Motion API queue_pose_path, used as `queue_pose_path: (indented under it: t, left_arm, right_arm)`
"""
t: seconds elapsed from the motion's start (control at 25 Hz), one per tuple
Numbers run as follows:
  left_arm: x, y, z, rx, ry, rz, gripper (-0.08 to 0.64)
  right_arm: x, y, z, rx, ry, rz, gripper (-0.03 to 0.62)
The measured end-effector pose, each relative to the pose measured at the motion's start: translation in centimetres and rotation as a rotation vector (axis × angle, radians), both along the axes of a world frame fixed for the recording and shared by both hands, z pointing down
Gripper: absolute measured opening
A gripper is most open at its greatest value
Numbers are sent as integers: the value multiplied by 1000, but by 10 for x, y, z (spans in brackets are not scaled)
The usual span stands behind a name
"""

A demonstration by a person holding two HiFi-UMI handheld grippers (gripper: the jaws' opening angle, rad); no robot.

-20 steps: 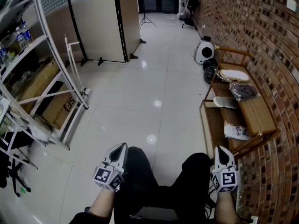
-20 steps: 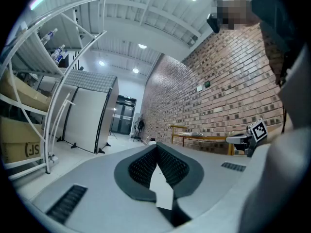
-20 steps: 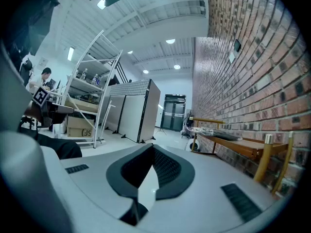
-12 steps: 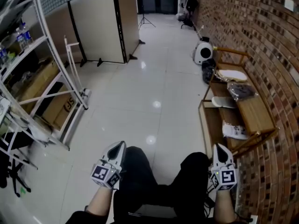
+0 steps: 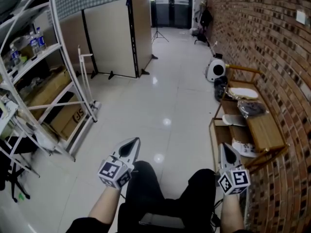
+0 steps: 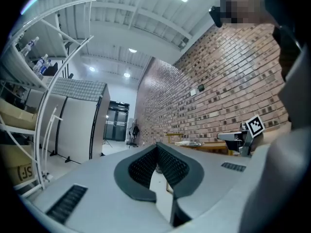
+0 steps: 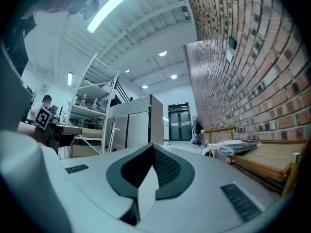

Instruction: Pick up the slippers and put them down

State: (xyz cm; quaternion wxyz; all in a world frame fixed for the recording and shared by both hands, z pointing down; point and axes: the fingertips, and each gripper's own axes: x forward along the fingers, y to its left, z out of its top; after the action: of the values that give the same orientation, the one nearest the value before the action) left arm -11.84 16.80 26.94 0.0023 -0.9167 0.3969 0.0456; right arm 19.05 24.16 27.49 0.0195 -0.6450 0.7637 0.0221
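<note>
Several slippers lie on a wooden two-tier rack by the brick wall at the right. A pale slipper and a dark one rest on the top board. A light slipper and a white one lie on the lower board. My left gripper is held level over the person's left knee, shut and empty, with its pads meeting at the tip. My right gripper hangs over the right knee, just left of the rack's near end, also shut and empty.
White metal shelving with boxes and bottles stands at the left. Beige partition panels stand at the back. A round white device sits on the tiled floor beyond the rack. The person's legs in black trousers fill the bottom.
Both grippers have risen a little in the head view, and the left one has shifted slightly right. The camera has tilted, so the room sits lower in the picture. Jaws stay shut.
</note>
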Motion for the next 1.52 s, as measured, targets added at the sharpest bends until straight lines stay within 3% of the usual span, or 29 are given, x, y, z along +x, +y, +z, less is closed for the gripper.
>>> queue_pose_path:
  t: [0.36,0.8,1.16,1.36,1.52]
  left_arm:
    - [24,-11,-36,25,17,16,0]
    - [40,-26,-22,20,36,33,0]
    - [74,-106,4,1,30,42,0]
    - [94,-154,6,41,51,49,0]
    - [111,-183,-1,46,60,73,0]
  right_arm:
    - [-20,-12,-42,18,82,-9,3]
    - [-27,-38,-17,-19,81,-14,3]
    - [-21,-124,12,-73,54,-23,3]
    - [-5,-164,8,3,93,38,3]
    - [5,-183,0,11,95,58,3]
